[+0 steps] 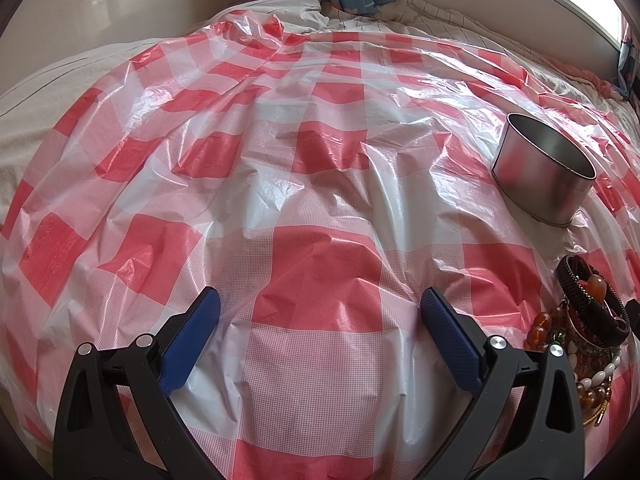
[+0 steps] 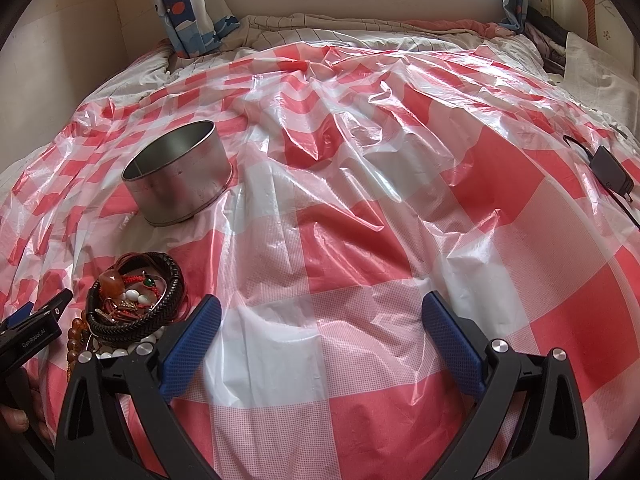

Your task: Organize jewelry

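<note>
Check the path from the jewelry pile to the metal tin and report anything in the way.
Nothing visible blocks it. Only wrinkled checkered plastic sheet lies between the jewelry pile and the open metal tin. Both grippers, left and right, are open and empty.

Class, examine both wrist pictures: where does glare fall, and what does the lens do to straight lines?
Left wrist view: window light glares off the crinkled plastic sheet and streaks the metal tin. Right wrist view: overexposed window at the top; the sheet's checks bulge outward, fisheye bending, dark corners.
</note>
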Available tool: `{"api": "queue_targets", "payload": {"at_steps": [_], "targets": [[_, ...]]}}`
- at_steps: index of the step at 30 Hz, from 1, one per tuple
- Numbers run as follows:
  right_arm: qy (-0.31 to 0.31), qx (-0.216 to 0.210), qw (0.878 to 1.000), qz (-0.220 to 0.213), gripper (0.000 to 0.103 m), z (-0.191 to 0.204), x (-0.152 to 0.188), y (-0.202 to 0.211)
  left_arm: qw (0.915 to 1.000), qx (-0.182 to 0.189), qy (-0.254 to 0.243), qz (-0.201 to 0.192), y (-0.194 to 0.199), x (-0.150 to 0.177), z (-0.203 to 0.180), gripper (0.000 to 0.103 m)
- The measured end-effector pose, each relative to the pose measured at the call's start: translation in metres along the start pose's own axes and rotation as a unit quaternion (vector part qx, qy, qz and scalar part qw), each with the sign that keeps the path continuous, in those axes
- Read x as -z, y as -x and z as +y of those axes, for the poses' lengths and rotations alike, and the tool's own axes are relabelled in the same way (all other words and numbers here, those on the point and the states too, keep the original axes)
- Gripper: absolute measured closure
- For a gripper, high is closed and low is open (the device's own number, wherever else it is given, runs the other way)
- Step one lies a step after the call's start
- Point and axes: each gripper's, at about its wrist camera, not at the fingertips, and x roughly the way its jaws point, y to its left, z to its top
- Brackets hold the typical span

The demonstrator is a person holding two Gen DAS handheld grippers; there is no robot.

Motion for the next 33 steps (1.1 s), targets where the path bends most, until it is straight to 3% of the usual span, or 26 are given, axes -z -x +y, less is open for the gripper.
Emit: {"api": "queue_targets", "payload": {"at_steps": [33], "targets": [[0.003,0.004,1.0,0.003,0.007,0.0004,-0.0004,-0.0006,1.0,0.002,-0.001,-0.006,0.0022,-0.0023,-0.0033,0.007]]}}
